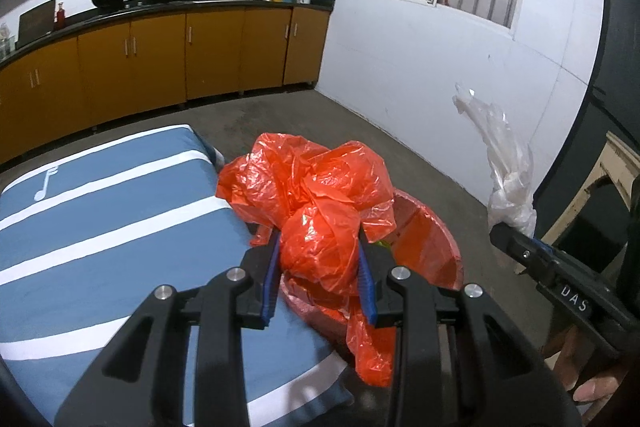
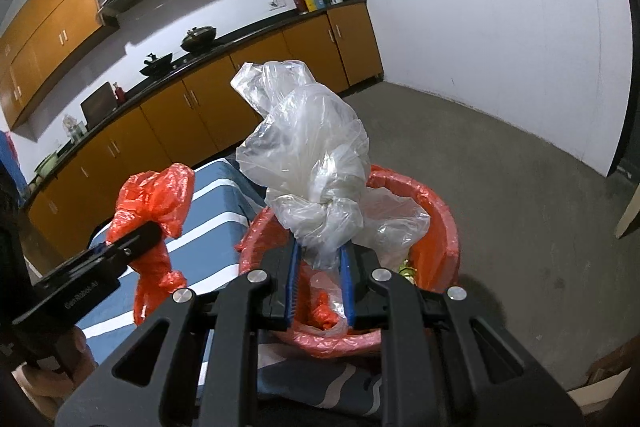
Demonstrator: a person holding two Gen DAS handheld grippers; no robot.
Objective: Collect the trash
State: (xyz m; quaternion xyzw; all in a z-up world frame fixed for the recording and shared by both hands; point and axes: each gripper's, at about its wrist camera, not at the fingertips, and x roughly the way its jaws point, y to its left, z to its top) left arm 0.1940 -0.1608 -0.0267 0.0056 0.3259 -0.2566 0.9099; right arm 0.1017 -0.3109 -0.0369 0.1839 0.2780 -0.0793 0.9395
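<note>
Your left gripper [image 1: 320,267] pinches a knotted red bag [image 1: 316,203] by its bunched middle, so the loose ends flare above the jaws. It hangs at the bed [image 1: 100,211] edge, beside the bin [image 1: 436,247], not yet over the opening.

Your right gripper [image 2: 320,279] pinches a clear bag [image 2: 308,155] just below its knot, likely to stop the thin film slipping. That bag sits over the red-lined bin, closer to a drop than the red one.

Both held high, probably to clear the rim. Bin holds some trash already; contents unclear.
</note>
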